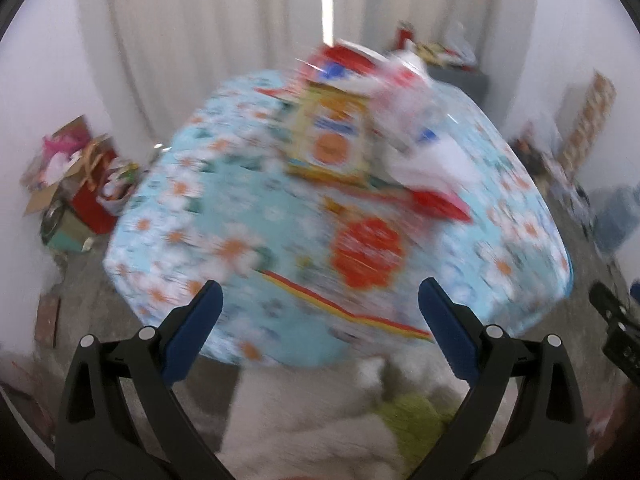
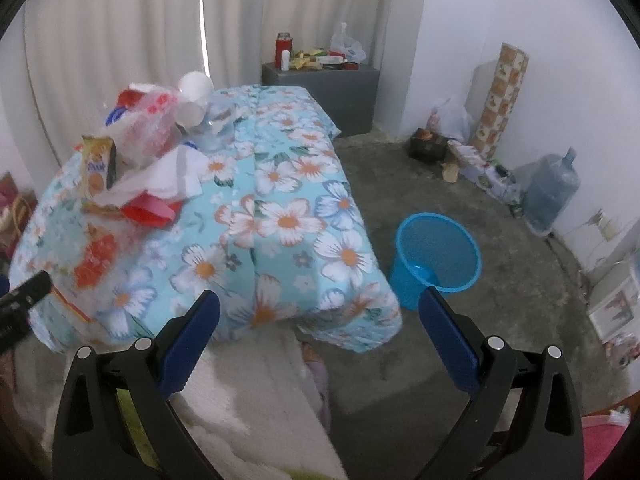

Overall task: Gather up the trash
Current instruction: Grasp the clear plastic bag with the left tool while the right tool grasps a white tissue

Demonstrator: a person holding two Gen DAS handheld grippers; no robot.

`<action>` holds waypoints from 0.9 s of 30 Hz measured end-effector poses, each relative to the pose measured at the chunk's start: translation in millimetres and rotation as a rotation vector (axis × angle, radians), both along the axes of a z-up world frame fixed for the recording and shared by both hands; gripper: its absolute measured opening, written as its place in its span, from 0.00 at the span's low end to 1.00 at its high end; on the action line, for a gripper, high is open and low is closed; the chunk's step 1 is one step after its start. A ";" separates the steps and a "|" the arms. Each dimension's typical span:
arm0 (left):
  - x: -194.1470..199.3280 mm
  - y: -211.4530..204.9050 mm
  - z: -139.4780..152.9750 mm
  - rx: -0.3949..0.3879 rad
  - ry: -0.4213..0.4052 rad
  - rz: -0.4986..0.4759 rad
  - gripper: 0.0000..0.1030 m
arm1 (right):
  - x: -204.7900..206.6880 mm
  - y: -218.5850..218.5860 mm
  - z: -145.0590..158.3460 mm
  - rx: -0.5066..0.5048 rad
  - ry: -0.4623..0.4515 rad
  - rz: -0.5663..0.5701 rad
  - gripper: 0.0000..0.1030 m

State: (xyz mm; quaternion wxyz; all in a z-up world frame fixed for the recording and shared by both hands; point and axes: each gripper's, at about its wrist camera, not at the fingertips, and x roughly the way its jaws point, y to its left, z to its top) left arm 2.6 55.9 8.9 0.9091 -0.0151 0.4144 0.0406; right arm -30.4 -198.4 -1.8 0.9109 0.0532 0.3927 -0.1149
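A heap of trash lies on a table under a blue flowered cloth: a yellow biscuit pack, white tissues, a red wrapper, a clear plastic bag, white cups and an orange-printed wrapper. The left wrist view is blurred and shows the same pile, with the biscuit pack and the orange wrapper. My left gripper hangs open in front of the table. Over the table's near corner my right gripper is open and holds nothing. A blue mesh bin stands on the floor right of the table.
A grey cabinet with bottles and bags stands behind the table. Along the right wall are a water jug, a patterned roll and bags. Boxes crowd the left corner. Pale fabric lies below the grippers.
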 end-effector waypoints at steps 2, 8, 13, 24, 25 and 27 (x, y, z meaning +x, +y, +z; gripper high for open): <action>0.2 22.8 3.8 -0.045 -0.019 0.039 0.91 | 6.2 -1.1 0.5 0.048 -0.018 0.036 0.94; 1.8 75.5 -11.6 -0.232 -0.014 0.023 0.91 | 21.7 6.5 -1.6 0.167 -0.062 0.128 0.94; 2.3 95.0 -36.4 -0.494 0.040 -0.045 0.91 | 42.4 17.5 -8.3 0.247 -0.062 0.196 0.94; 13.1 80.4 -52.0 -0.642 0.090 -0.235 0.82 | 109.1 -4.4 -41.6 0.759 -0.016 0.259 0.94; 14.5 78.3 -53.2 -0.648 0.091 -0.247 0.78 | 116.0 -8.2 -47.5 0.833 -0.011 0.262 0.94; 20.0 75.7 -57.3 -0.664 0.113 -0.251 0.67 | 125.3 -12.4 -54.7 0.929 -0.006 0.266 0.90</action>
